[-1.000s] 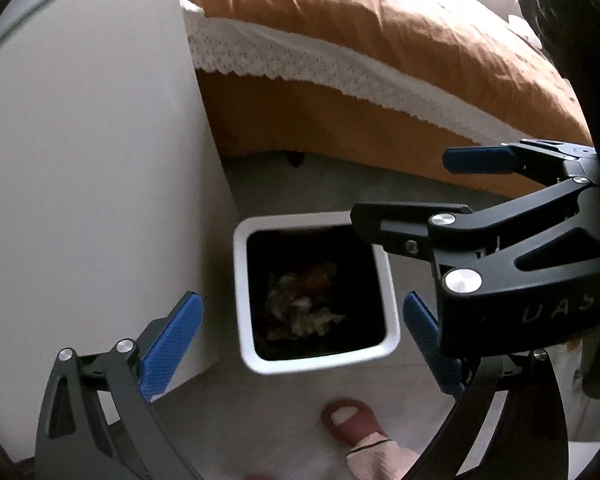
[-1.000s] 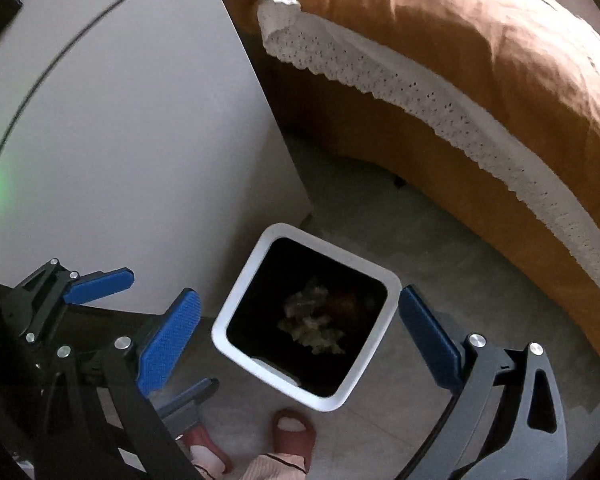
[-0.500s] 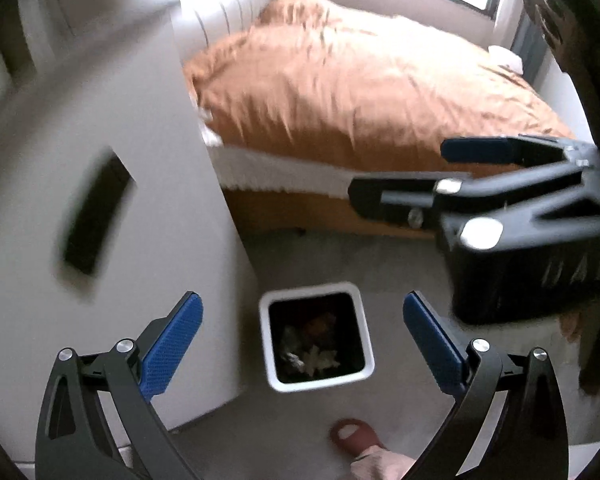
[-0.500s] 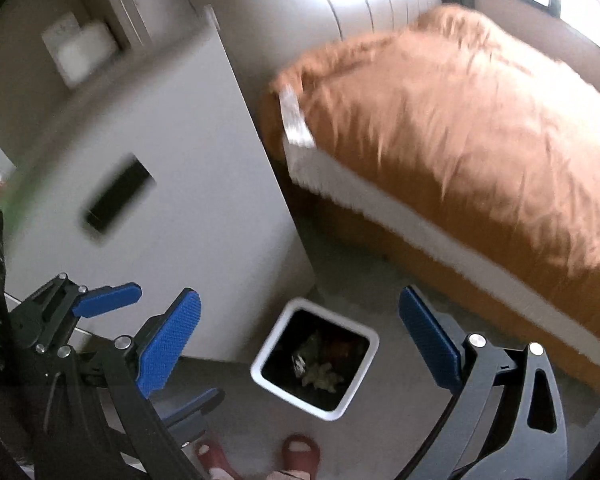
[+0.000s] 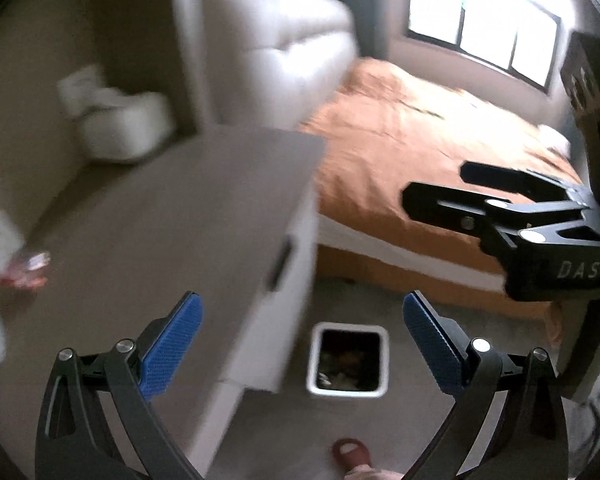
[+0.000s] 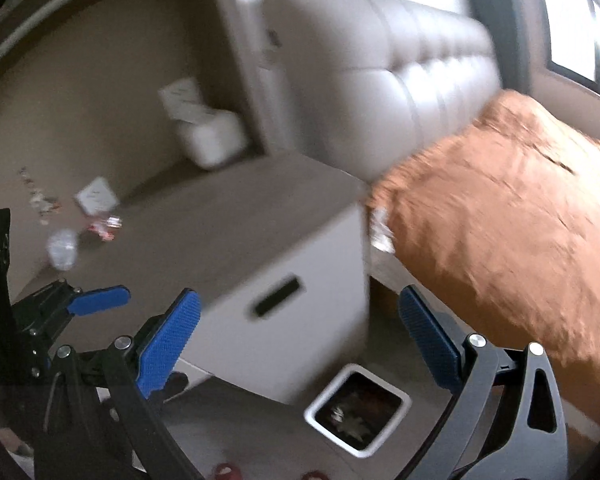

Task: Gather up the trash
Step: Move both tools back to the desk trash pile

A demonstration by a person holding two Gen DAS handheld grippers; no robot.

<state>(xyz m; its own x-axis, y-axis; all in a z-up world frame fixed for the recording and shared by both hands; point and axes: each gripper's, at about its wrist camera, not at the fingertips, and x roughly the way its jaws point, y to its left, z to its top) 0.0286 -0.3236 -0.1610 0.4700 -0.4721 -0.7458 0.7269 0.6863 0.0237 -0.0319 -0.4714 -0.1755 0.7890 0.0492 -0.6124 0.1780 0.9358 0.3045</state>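
A white square trash bin (image 5: 347, 360) with crumpled waste inside stands on the floor beside the nightstand; it also shows in the right wrist view (image 6: 358, 410). My left gripper (image 5: 300, 348) is open and empty, high above the bin. My right gripper (image 6: 298, 344) is open and empty, also raised. The right gripper shows in the left wrist view (image 5: 512, 208) at the right. On the nightstand top lie a red-and-clear wrapper (image 6: 106, 229), a clear plastic cup (image 6: 62, 249) and a white card (image 6: 96, 196). The wrapper also shows in the left wrist view (image 5: 28, 270).
The white nightstand (image 5: 172, 240) has a drawer slot on its front (image 6: 276, 300). A white tissue box (image 6: 214, 142) sits at its back. A bed with an orange cover (image 5: 420, 152) and a padded headboard (image 6: 380, 80) is to the right. A slippered foot (image 5: 352, 454) is below.
Both grippers have risen and tilted up from looking down into the bin. The nightstand top and the litter on it have come into view. Both stay open.
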